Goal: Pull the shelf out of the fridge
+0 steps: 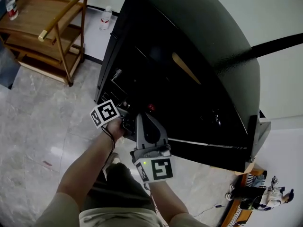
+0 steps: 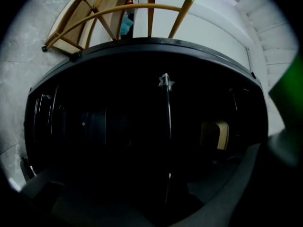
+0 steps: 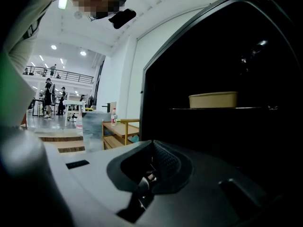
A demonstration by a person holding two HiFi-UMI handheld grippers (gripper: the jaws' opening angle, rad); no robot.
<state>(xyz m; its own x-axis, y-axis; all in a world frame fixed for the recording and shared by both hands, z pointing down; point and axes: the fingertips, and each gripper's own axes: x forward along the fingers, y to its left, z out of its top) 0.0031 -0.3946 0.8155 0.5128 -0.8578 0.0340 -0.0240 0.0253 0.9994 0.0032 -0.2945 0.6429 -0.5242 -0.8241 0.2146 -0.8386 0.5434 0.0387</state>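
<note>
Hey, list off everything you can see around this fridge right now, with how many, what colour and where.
fridge: one, black, centre of the head view
shelf: one, dark, inside the fridge
container: one, tan, on that shelf
cart: one, light wood, on the floor left of the fridge
water bottles: two, clear; one on the cart, one on the floor by the wall
floor: grey, marbled
stand: one, brown wood, lower right; contents unclear
people: several, far off in the right gripper view
arms: two, bare, bottom of the head view
left gripper: one, marker cube black and white, at the fridge front, fingers apart
right gripper: one, grey, beside it, fingers' state unclear
</note>
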